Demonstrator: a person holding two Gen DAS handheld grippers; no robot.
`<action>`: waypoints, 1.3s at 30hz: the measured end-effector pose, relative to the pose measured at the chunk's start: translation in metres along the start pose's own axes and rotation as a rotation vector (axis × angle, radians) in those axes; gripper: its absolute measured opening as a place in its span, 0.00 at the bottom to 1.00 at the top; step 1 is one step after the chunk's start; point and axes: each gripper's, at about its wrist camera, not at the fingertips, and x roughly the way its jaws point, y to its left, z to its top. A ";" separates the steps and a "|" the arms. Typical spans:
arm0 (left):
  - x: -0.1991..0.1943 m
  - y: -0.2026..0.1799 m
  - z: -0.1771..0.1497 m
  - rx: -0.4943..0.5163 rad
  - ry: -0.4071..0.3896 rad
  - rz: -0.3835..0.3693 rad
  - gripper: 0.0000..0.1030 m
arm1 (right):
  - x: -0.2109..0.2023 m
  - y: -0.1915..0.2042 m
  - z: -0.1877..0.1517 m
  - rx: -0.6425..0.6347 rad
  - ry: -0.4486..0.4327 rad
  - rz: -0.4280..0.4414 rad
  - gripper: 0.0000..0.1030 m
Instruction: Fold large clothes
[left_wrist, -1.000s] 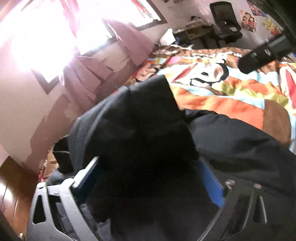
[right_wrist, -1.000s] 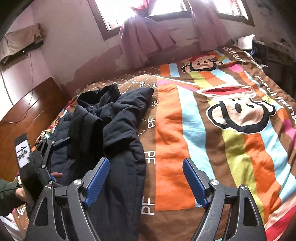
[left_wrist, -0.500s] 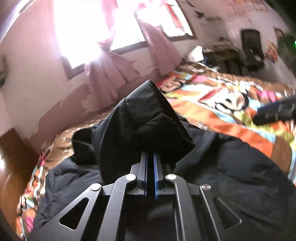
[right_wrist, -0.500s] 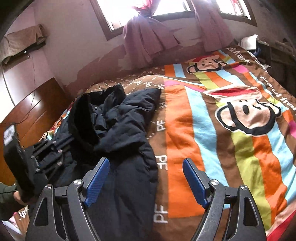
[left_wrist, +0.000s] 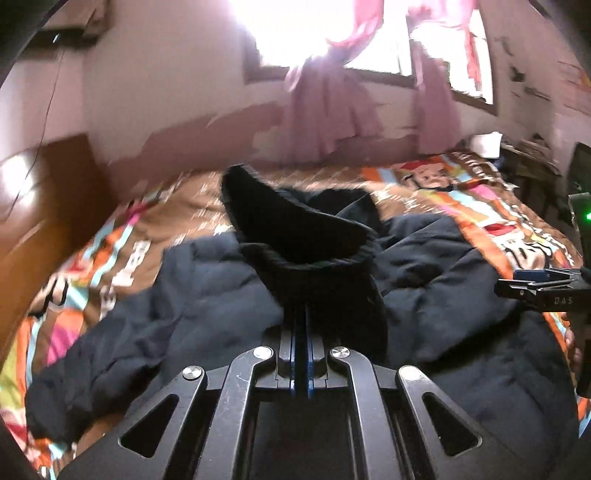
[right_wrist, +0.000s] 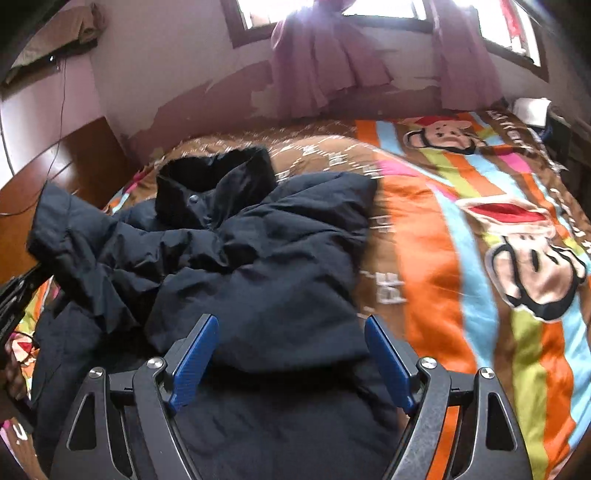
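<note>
Dark navy padded jacket (right_wrist: 266, 258) lies crumpled near the bed's headboard edge on the striped cartoon bedspread (right_wrist: 443, 258). Left gripper (left_wrist: 302, 314) pinches a sleeve; right gripper (right_wrist: 288, 354) hovers, fingers spread. Folding barely begun, body still unsmoothed.

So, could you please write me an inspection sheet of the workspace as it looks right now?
Surface: bed with a striped cartoon-monkey blanket, mostly bare on the right-hand side.
Job's things: dark navy padded jacket lies rumpled on the blanket, collar toward the window wall; one sleeve is lifted.
Clutter: nothing seen on the bed besides the jacket.
Grippers: left gripper shut on the sleeve; right gripper open above the jacket, holding nothing.
Cables: a thin wire hangs down the wall by the wooden headboard.
Surroundings: pink curtains at bright windows, peeling wall paint, dark furniture at the far right.
</note>
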 end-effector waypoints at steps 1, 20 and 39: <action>0.003 0.011 -0.003 -0.024 0.033 -0.002 0.03 | 0.009 0.009 0.004 -0.014 0.016 0.016 0.77; -0.064 0.181 -0.056 -0.443 0.111 0.051 0.71 | 0.132 0.191 0.024 -0.193 0.141 0.219 0.77; -0.111 0.406 -0.200 -1.092 0.203 0.246 0.72 | 0.173 0.265 0.000 -0.301 0.078 0.115 0.87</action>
